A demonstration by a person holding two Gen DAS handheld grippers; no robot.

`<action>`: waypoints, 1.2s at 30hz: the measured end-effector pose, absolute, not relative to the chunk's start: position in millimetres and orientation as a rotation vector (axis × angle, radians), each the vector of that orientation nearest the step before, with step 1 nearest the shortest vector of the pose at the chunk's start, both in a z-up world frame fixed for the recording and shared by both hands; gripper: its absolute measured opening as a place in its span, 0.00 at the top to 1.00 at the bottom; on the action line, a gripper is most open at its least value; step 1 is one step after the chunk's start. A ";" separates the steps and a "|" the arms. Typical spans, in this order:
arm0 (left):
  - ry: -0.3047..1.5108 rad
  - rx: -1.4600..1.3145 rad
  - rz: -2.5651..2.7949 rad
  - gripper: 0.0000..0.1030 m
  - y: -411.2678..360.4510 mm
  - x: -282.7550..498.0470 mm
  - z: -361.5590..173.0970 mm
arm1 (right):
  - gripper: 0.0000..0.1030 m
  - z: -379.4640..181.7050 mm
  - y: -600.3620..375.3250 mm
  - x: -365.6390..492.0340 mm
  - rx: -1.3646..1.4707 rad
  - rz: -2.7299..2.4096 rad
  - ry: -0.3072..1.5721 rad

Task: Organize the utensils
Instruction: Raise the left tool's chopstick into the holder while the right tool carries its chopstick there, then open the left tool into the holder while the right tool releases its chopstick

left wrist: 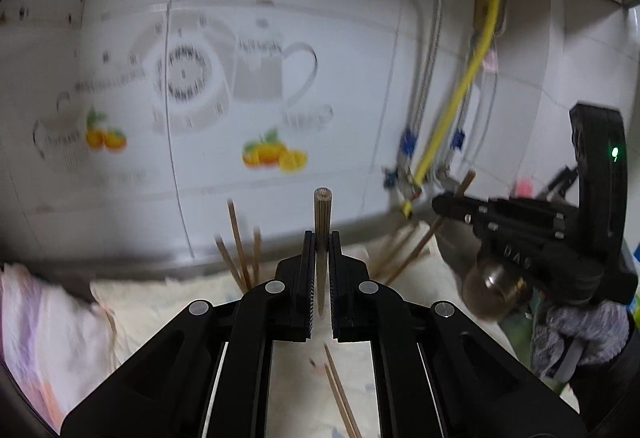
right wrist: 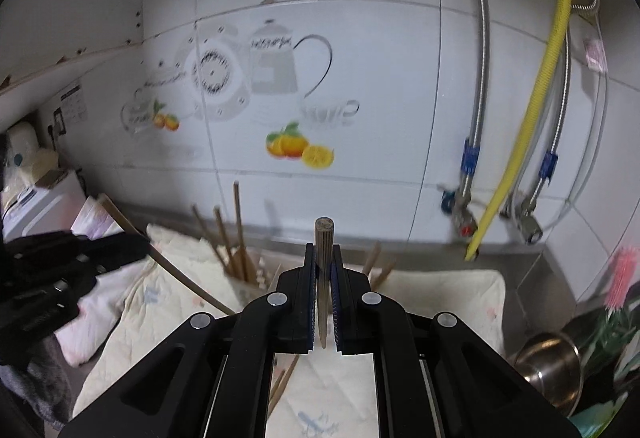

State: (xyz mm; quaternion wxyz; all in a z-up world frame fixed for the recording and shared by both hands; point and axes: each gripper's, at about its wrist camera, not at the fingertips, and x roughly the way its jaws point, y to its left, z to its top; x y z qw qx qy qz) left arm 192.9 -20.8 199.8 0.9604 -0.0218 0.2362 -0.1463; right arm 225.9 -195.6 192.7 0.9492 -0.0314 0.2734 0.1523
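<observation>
Cloth (right wrist: pixel 440 290) covers my counter, loose chopsticks (left wrist: pixel 340 390) lying on it. Left gripper (left wrist: pixel 320 302) is pinching one chopstick (left wrist: pixel 322 230) upright, right gripper (right wrist: pixel 323 306) pinching another chopstick (right wrist: pixel 324 250), both above the cloth.

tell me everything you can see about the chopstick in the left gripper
The chopstick looks like brown wood, with a grooved, ribbed upper shaft and a flat blunt end pointing away from the camera. The left gripper is shut on it, pads pressing both sides. It tapers to a thin tip between the fingers, above the pale cloth.
</observation>
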 end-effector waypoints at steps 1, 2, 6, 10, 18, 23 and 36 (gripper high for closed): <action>0.465 -0.042 -0.286 0.95 -20.2 196.5 204.6 | 0.94 197.4 -195.1 231.7 -0.062 0.303 0.548; 0.452 -0.038 -0.276 0.95 -19.6 200.3 208.6 | 0.94 200.4 -195.3 235.6 -0.059 0.299 0.544; 0.439 -0.044 -0.240 0.95 -13.4 220.8 215.6 | 0.94 209.5 -195.1 254.0 -0.042 0.283 0.523; 0.462 -0.045 -0.205 0.95 -9.0 239.0 204.7 | 0.94 204.3 -190.5 272.8 -0.043 0.266 0.526; 0.557 -0.090 -0.190 0.95 2.4 267.6 163.7 | 0.93 167.7 -183.0 298.2 -0.037 0.271 0.603; 0.595 -0.085 -0.189 0.95 4.0 274.8 150.7 | 0.93 148.0 -182.4 304.8 -0.031 0.270 0.642; 0.622 -0.064 -0.176 0.93 3.9 275.8 142.9 | 0.84 141.9 -185.7 303.8 -0.023 0.264 0.652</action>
